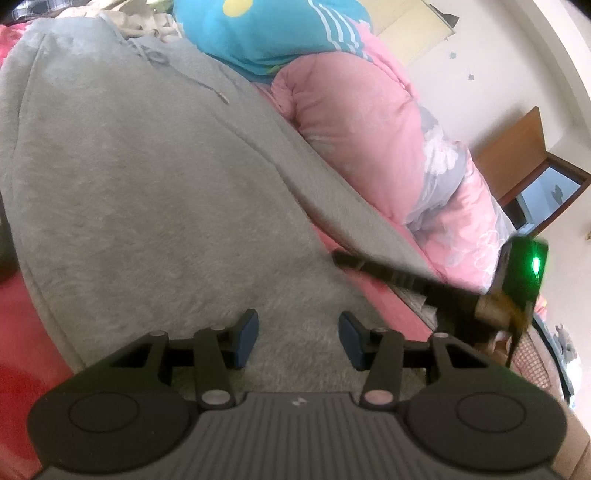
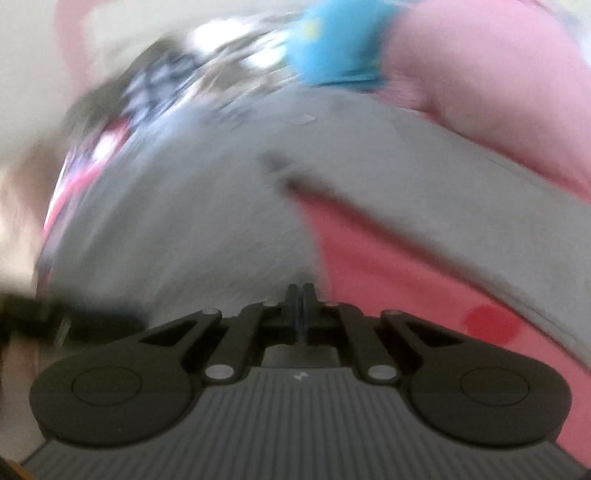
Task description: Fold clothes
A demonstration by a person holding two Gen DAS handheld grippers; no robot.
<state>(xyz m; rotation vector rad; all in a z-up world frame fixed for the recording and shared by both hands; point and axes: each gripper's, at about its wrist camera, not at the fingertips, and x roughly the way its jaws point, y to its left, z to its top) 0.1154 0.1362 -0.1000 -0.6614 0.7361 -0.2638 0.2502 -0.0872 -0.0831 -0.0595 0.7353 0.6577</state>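
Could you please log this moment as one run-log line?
left gripper: open over grey hoodie | right gripper: shut at hoodie edge, grip unclear | red sheet

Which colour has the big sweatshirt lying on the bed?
The sweatshirt is light grey, clearest in the left wrist view.

Bedroom, daylight coming in soft and even. Bed (image 1: pixel 22 332) is wearing a red-pink sheet. Pink quilt (image 1: pixel 369 122) with grey-white floral print is lying bunched along the far side, a blue cushion (image 1: pixel 266 33) with white stripes and a yellow spot sitting above it. Cream wall (image 1: pixel 491 74) is running behind, a few small dark marks showing on it. Brown wooden furniture (image 1: pixel 513 151) is standing against that wall, a framed glass panel (image 1: pixel 550 195) beside it. Right wrist view is blurring too much for room detail.
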